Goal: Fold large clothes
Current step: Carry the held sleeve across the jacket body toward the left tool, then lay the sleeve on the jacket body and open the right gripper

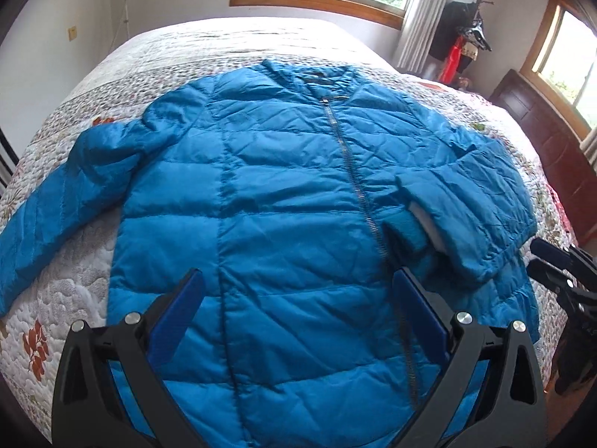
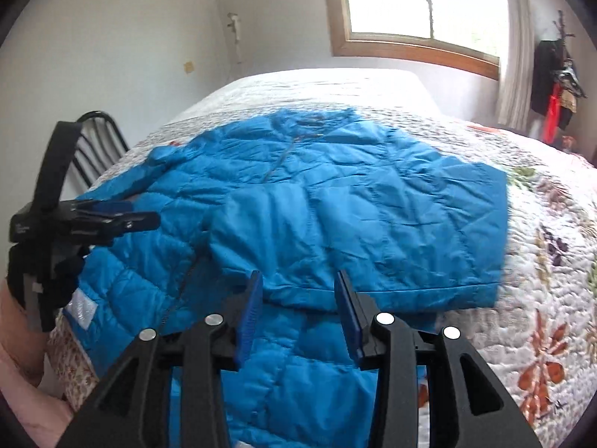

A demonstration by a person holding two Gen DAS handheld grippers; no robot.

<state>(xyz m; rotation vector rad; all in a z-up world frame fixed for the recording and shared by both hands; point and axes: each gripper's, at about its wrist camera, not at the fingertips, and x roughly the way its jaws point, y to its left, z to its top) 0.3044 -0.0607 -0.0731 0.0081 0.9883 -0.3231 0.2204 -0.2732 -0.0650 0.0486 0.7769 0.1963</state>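
Observation:
A blue quilted puffer jacket [image 1: 283, 194] lies front up on the bed, zip closed and collar at the far end. One sleeve [image 1: 459, 216] is folded across its front; the other sleeve [image 1: 37, 224] stretches out flat to the left. My left gripper [image 1: 298, 291] hangs open over the jacket's lower front, with nothing between its blue pads [image 1: 179, 310]. My right gripper [image 2: 300, 295] is open just short of the folded sleeve's [image 2: 354, 231] near edge, its pads clear of the fabric. Each gripper shows in the other's view: the left gripper [image 2: 145, 220], the right gripper [image 1: 559, 276].
The bed wears a white quilt with leaf prints [image 2: 541, 298]. A dark wooden dresser [image 1: 541, 142] stands beside the bed, and a coat rack with red and black clothes [image 1: 462, 44] is by the window. Black metal bars [image 2: 97, 142] rise at the bed's left. A pink sleeve [image 2: 15, 336] shows.

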